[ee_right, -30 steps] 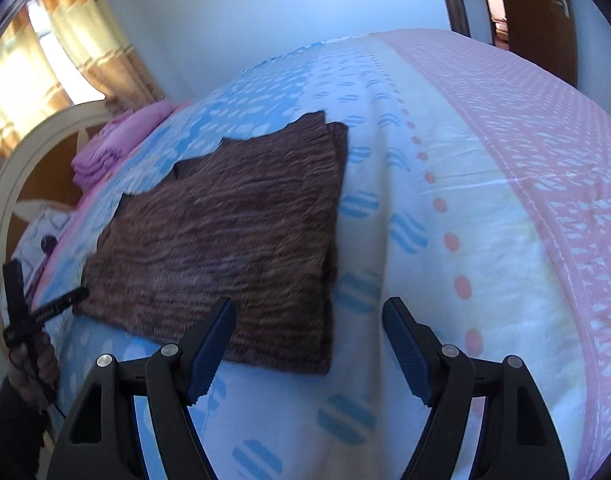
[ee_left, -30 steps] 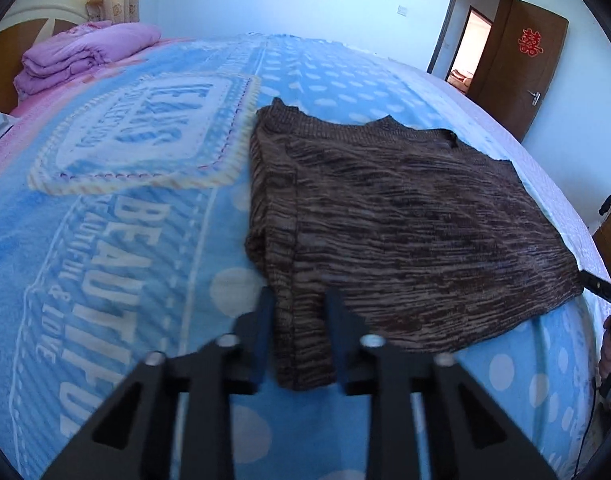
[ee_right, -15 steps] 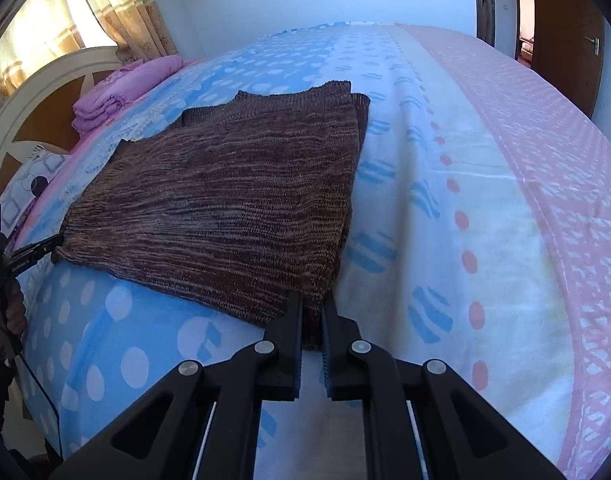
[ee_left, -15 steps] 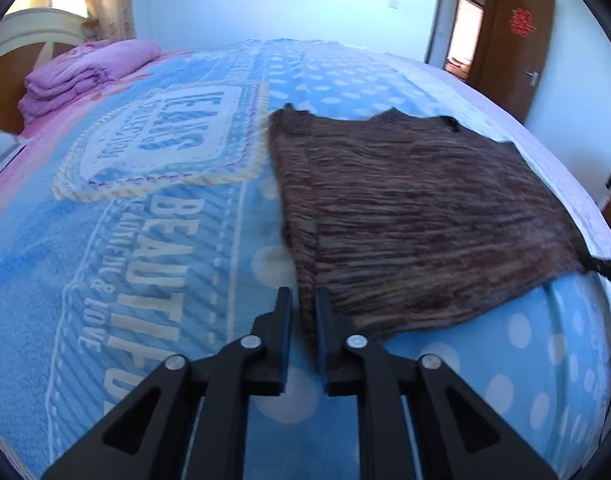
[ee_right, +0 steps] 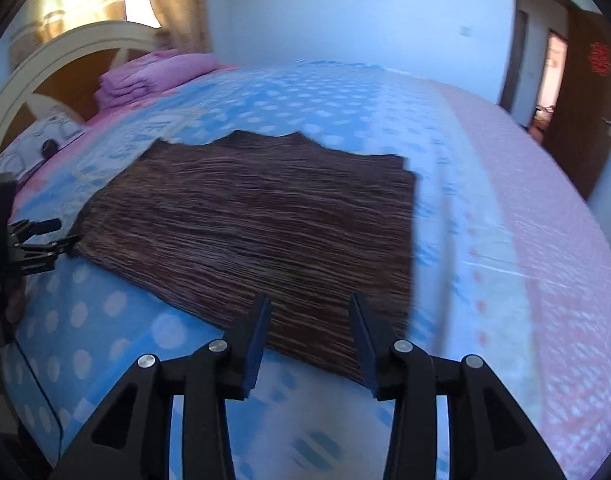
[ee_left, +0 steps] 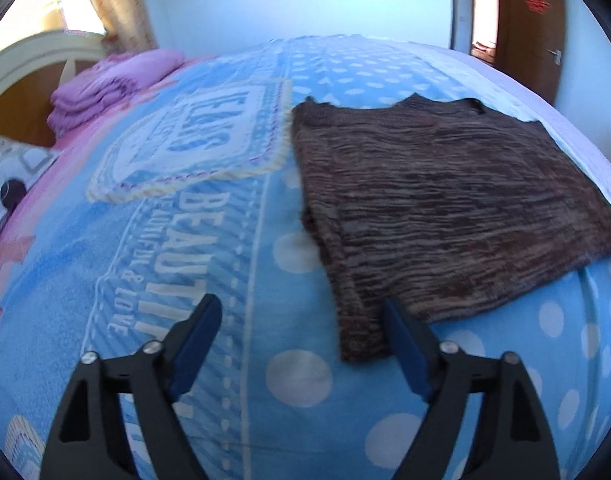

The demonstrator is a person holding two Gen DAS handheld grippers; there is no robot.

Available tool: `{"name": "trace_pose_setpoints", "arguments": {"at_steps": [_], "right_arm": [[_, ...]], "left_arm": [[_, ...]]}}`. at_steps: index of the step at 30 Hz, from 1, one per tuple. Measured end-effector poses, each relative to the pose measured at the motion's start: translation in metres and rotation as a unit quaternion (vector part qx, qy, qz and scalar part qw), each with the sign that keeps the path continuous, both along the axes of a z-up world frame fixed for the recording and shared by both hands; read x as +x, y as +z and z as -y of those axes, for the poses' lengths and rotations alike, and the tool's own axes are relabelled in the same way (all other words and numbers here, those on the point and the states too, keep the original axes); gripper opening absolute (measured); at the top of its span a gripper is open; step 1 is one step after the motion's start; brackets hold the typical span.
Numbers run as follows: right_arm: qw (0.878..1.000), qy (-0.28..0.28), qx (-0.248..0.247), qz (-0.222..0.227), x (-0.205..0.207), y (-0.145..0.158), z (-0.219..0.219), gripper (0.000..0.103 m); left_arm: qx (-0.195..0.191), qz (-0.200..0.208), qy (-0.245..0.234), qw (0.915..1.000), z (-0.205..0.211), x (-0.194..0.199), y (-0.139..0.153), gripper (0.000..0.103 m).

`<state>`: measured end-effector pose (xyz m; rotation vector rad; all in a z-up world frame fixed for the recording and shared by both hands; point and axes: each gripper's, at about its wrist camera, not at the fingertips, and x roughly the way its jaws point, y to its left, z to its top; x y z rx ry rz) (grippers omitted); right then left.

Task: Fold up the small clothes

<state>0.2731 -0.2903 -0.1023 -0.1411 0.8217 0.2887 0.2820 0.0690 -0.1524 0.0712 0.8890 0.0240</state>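
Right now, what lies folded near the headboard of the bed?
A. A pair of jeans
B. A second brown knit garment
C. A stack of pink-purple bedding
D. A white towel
C: a folded pile of pink-purple bedding sits by the curved headboard, while the only brown knit garment lies flat lower down on the blue dotted bedcover.

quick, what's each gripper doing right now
left gripper: jaws opening, wide apart, holding nothing; sweater corner lies loose by its right finger.
right gripper: jaws opening, holding nothing, over the sweater's near edge.
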Motion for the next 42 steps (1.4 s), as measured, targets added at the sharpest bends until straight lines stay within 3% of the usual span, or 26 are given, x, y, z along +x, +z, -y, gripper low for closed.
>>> {"name": "trace_pose_setpoints", "arguments": {"at_steps": [4, 6, 9, 14, 19, 22, 26, 28, 31, 37, 42], "right_arm": [[0.998, -0.042, 0.002, -0.045, 0.026, -0.032, 0.013, 0.042], [0.996, -0.058, 0.033, -0.052, 0.022, -0.043, 0.036, 0.042], [0.997, -0.049, 0.027, -0.048, 0.005, -0.043, 0.045, 0.042], [0.997, -0.048, -0.040, -0.055, 0.004, -0.041, 0.029, 0.044], [0.997, -0.054, -0.014, -0.058, -0.005, -0.041, 0.038, 0.048], [0.997, -0.064, -0.026, -0.047, -0.016, -0.035, 0.032, 0.050], [0.999, -0.032, -0.031, -0.009, -0.031, -0.014, 0.000, 0.053], [0.999, -0.003, -0.043, 0.009, -0.035, -0.007, -0.026, 0.061], [0.997, 0.045, -0.058, 0.027, -0.036, -0.003, -0.070, 0.061], [0.986, 0.128, -0.088, 0.055, -0.045, -0.015, -0.147, 0.061], [0.976, 0.176, -0.111, 0.066, -0.047, -0.033, -0.199, 0.061]], "left_arm": [[0.007, -0.004, 0.001, 1.0000, -0.006, -0.005, -0.001, 0.097], [0.007, -0.007, 0.000, 1.0000, -0.011, -0.008, -0.002, 0.100], [0.006, -0.016, -0.006, 0.9998, -0.014, -0.010, -0.003, 0.103], [0.017, -0.024, -0.017, 0.9994, -0.012, -0.005, -0.001, 0.103], [0.021, -0.026, -0.023, 0.9992, -0.015, -0.008, 0.002, 0.103], [0.026, -0.027, -0.028, 0.9989, -0.016, -0.009, 0.004, 0.103], [0.031, -0.020, -0.028, 0.9989, -0.018, -0.006, 0.011, 0.103], [0.028, -0.011, -0.023, 0.9993, -0.024, -0.003, 0.019, 0.103], [0.016, -0.001, -0.014, 0.9998, -0.033, 0.001, 0.028, 0.103], [0.006, 0.009, 0.006, 0.9999, -0.054, 0.021, 0.030, 0.103], [-0.027, 0.005, 0.019, 0.9994, -0.071, 0.045, 0.025, 0.103]]}}
